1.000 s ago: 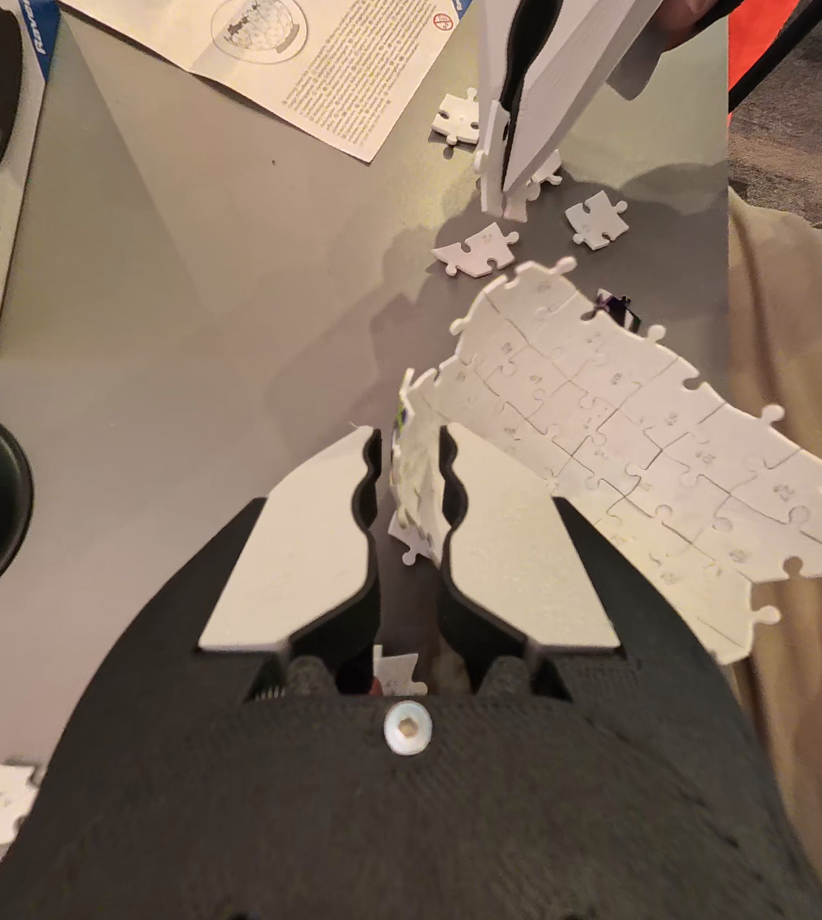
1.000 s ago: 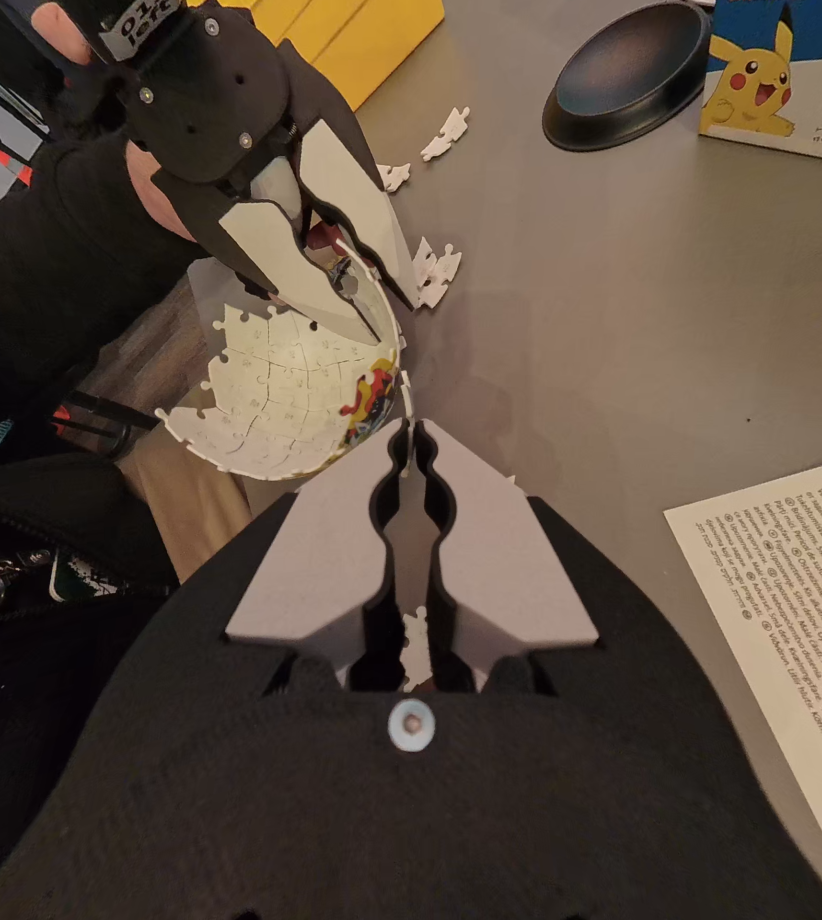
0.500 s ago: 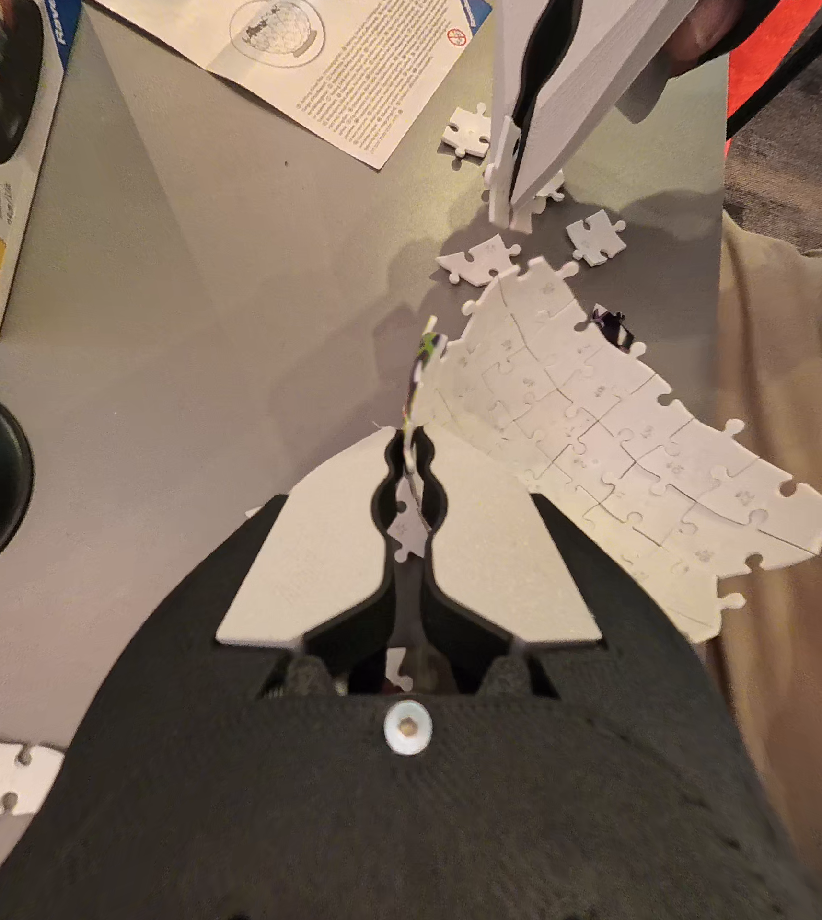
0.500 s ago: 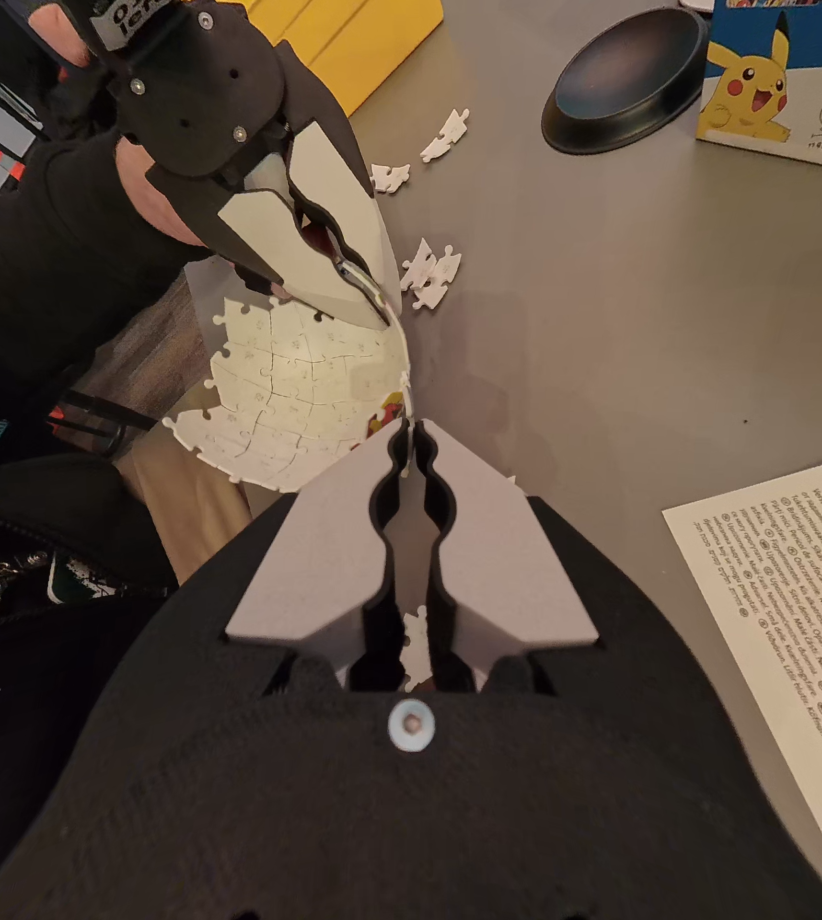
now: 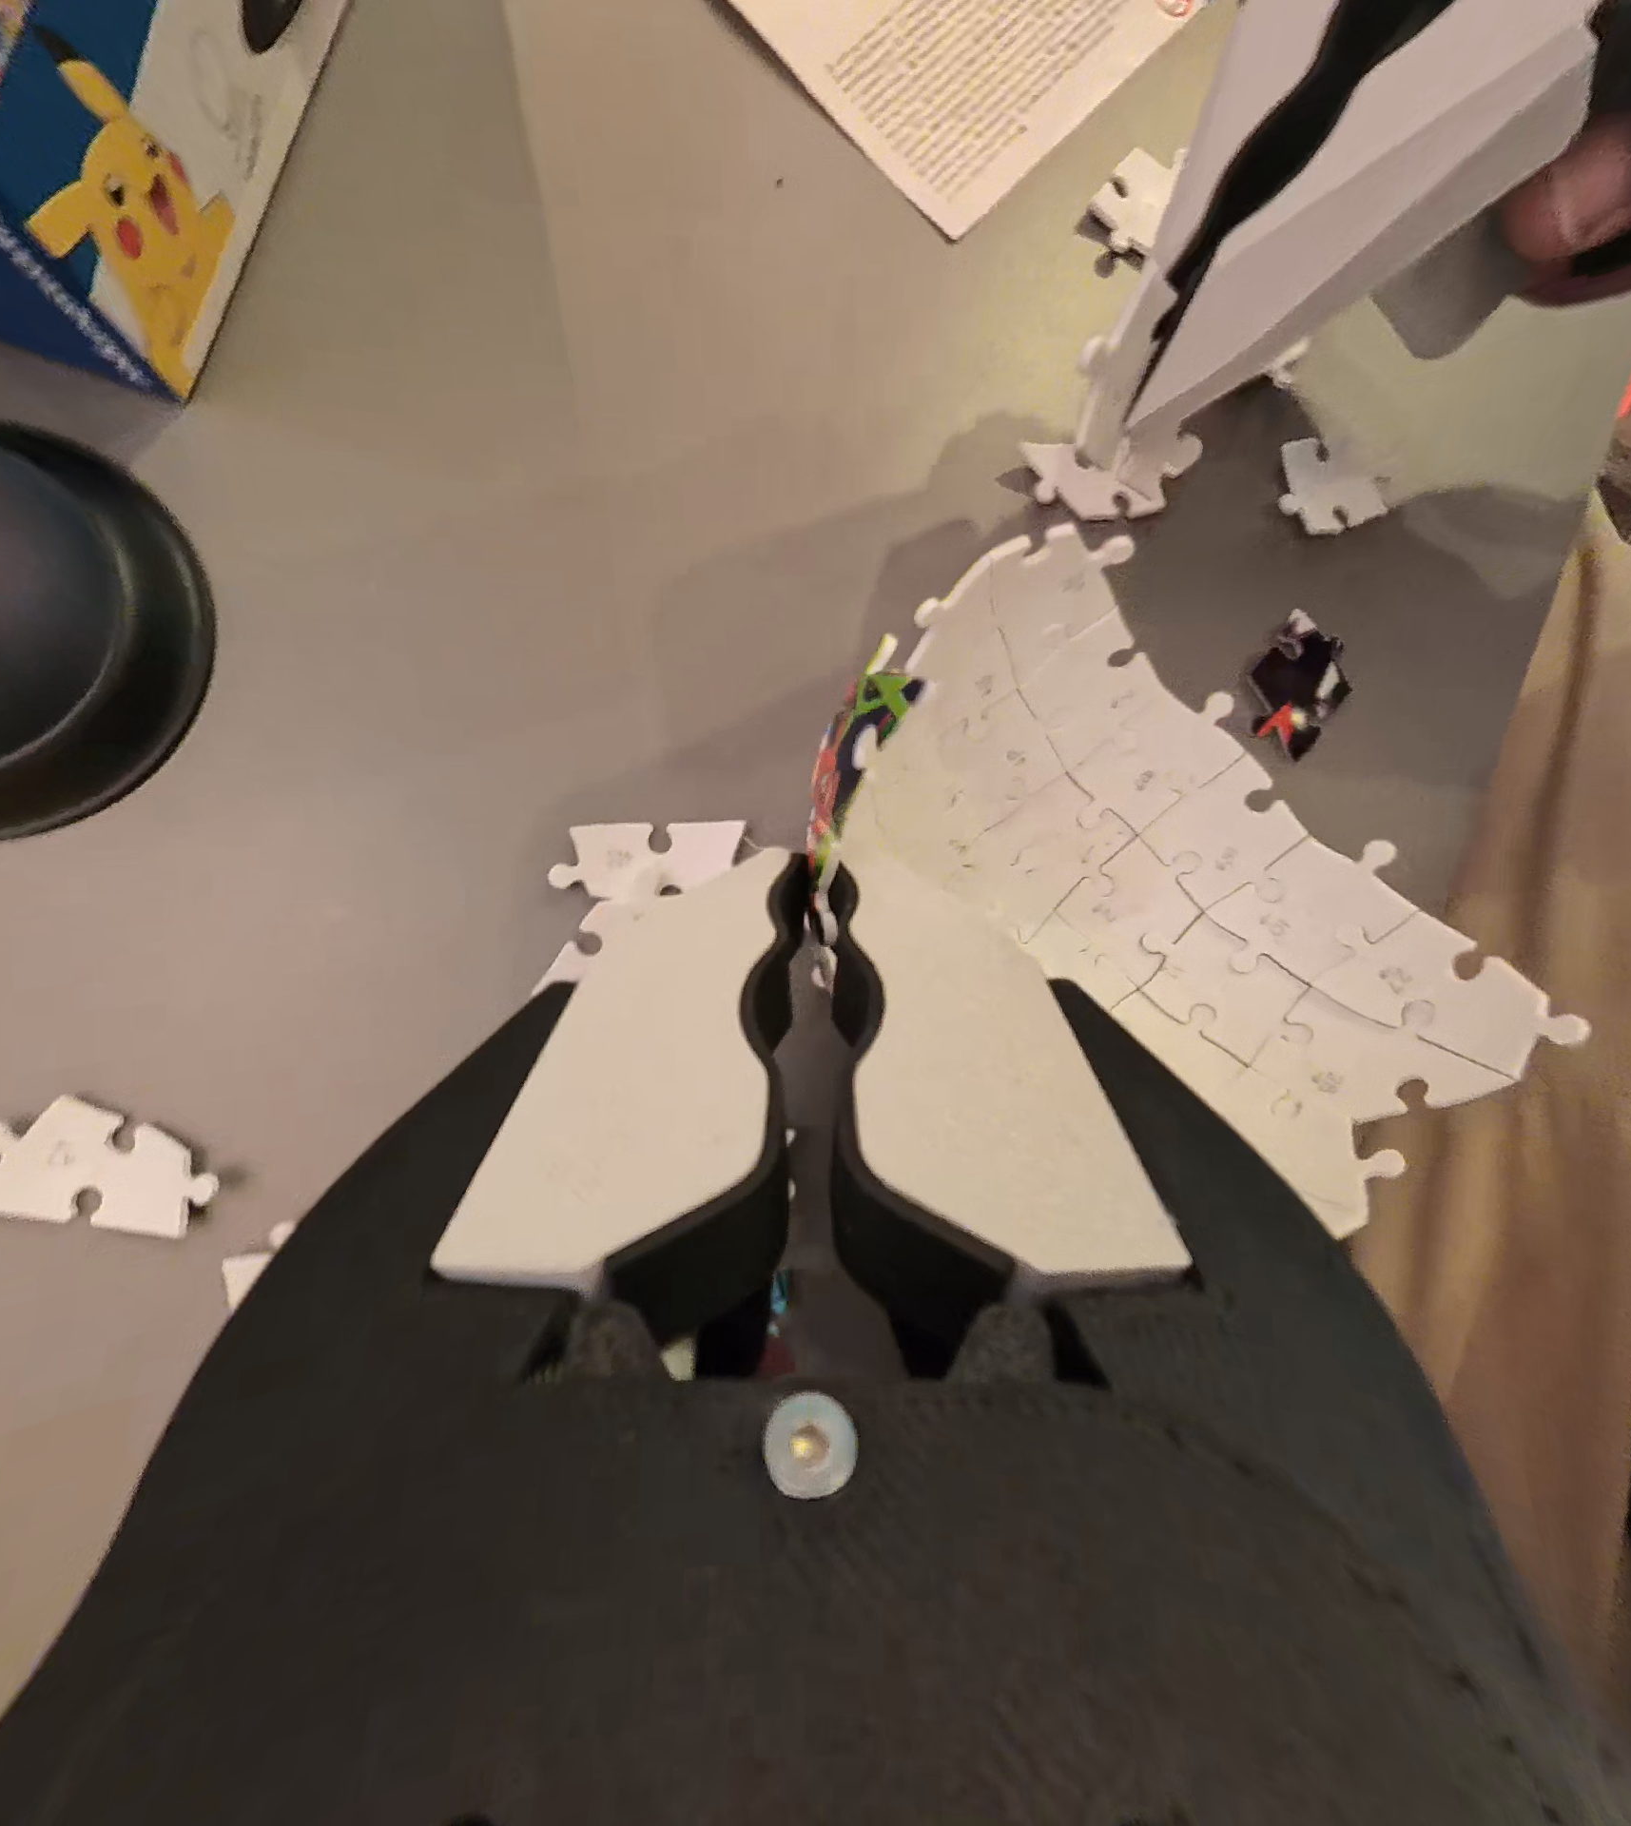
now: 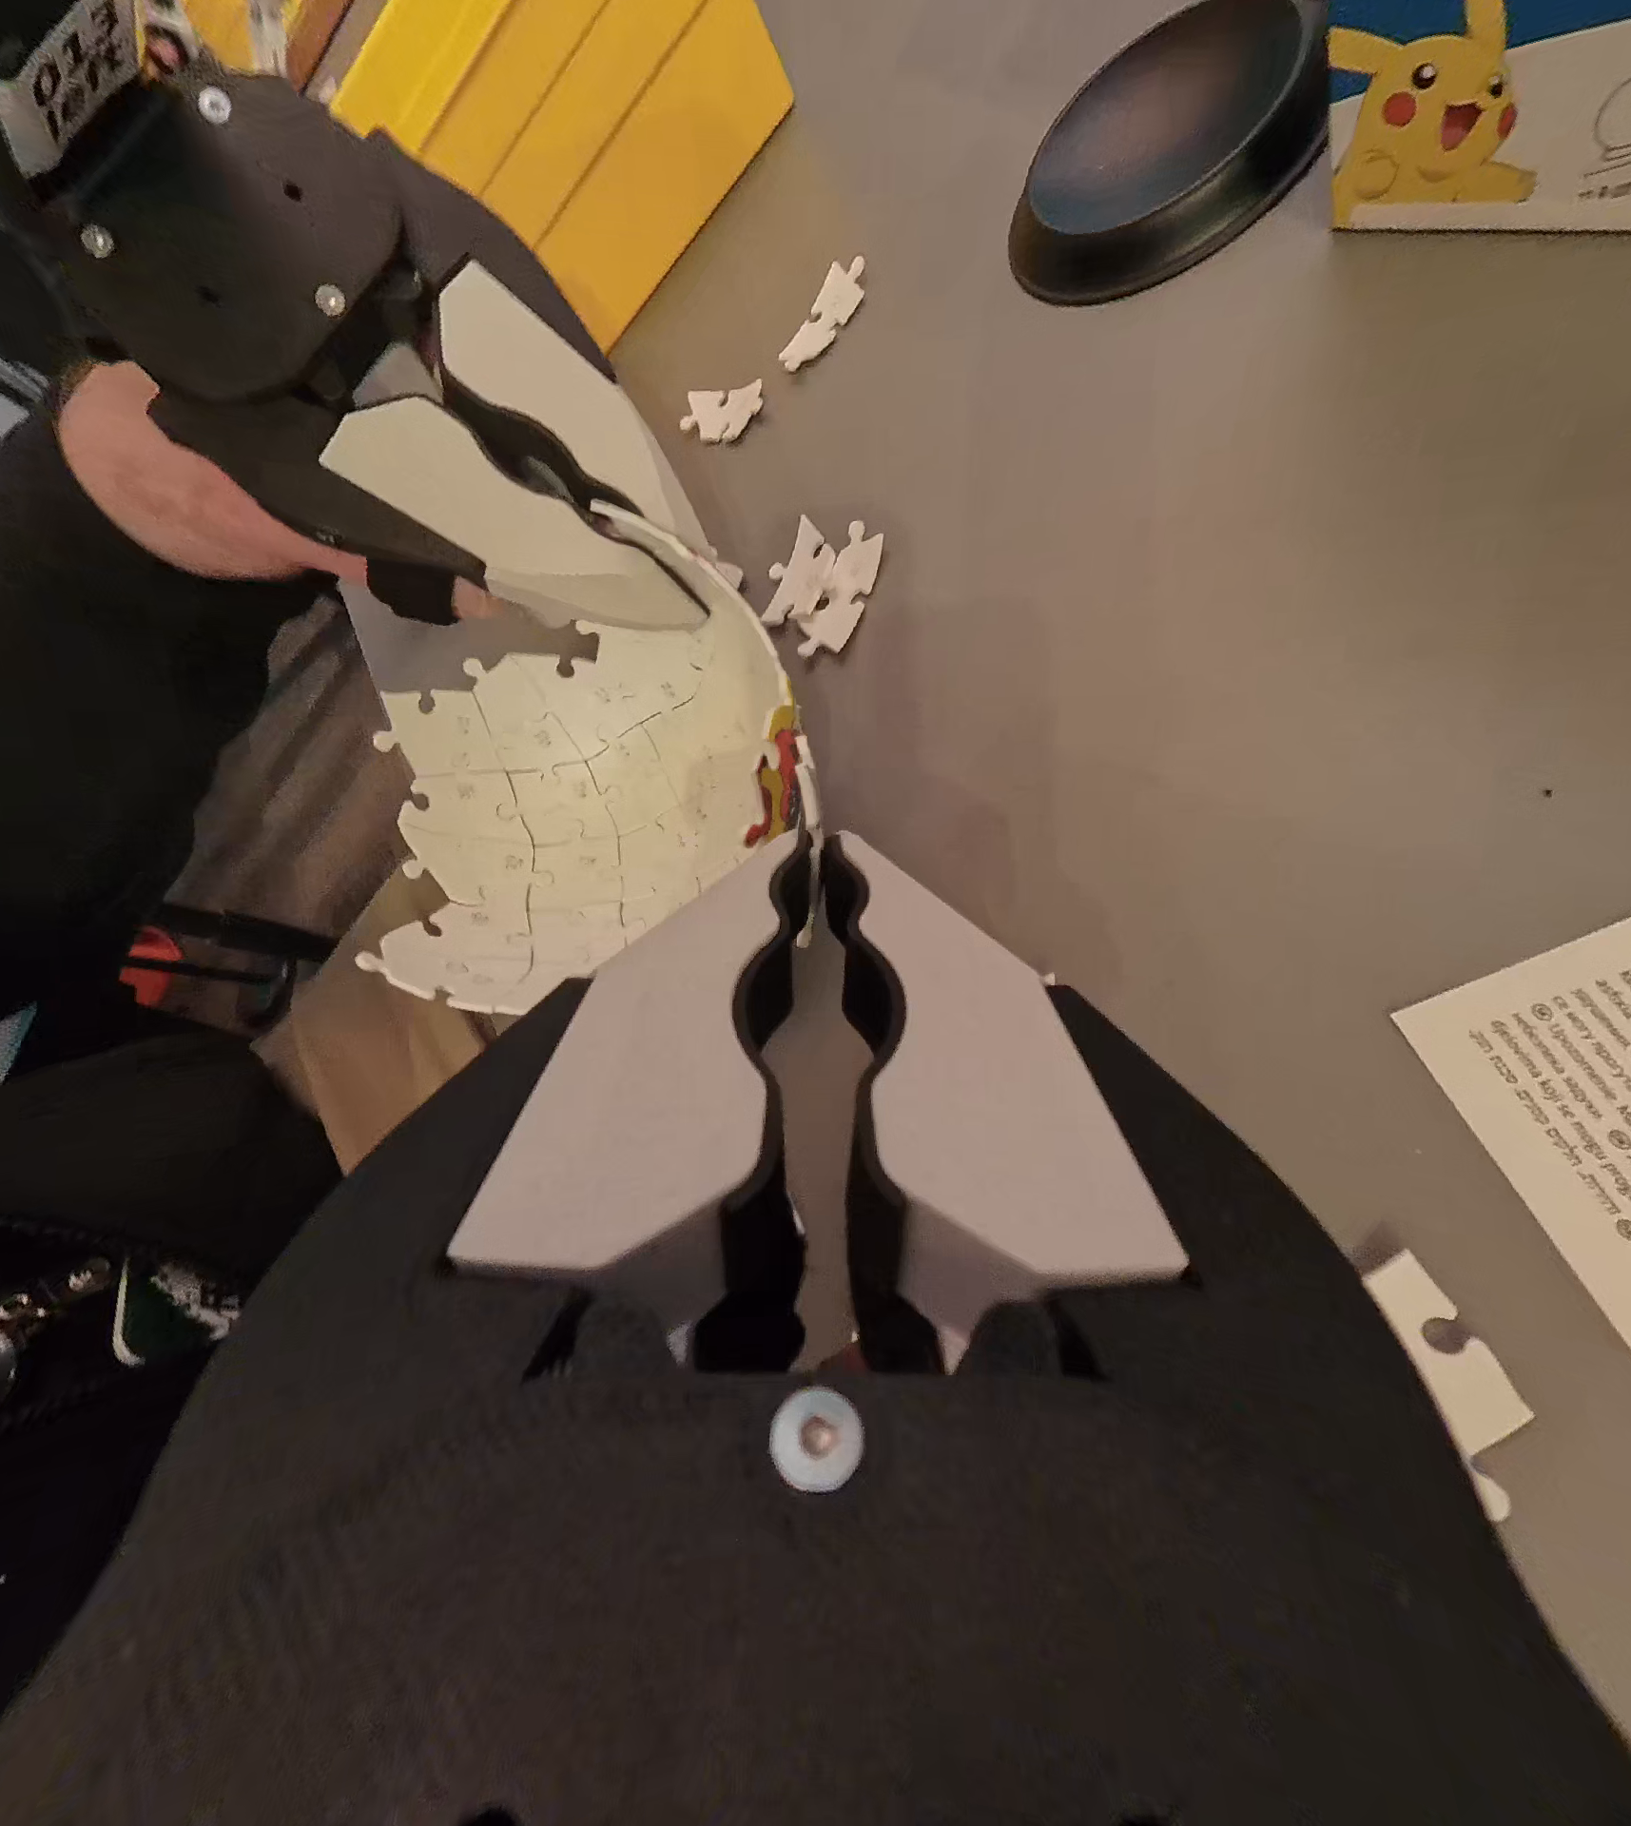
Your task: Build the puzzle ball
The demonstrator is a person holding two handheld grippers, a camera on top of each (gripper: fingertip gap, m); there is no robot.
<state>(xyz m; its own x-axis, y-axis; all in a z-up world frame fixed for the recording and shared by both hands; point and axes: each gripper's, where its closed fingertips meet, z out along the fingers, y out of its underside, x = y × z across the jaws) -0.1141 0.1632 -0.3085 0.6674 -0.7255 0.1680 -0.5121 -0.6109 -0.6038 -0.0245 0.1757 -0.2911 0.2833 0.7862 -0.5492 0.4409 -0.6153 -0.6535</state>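
The left gripper (image 5: 823, 884) angles down over the grey table (image 5: 495, 593), its tips pinched on the rim of the curved puzzle shell (image 5: 1137, 850), which hangs past the table's edge. The right gripper (image 6: 813, 860), held level, nips a single white piece (image 6: 806, 894) edge-on just beside the shell's coloured rim — whether they touch is unclear. The piece's face is hidden. The box (image 6: 1522, 138) and the leaflet (image 6: 1602, 1117) are cut off by the frame; both bear print.
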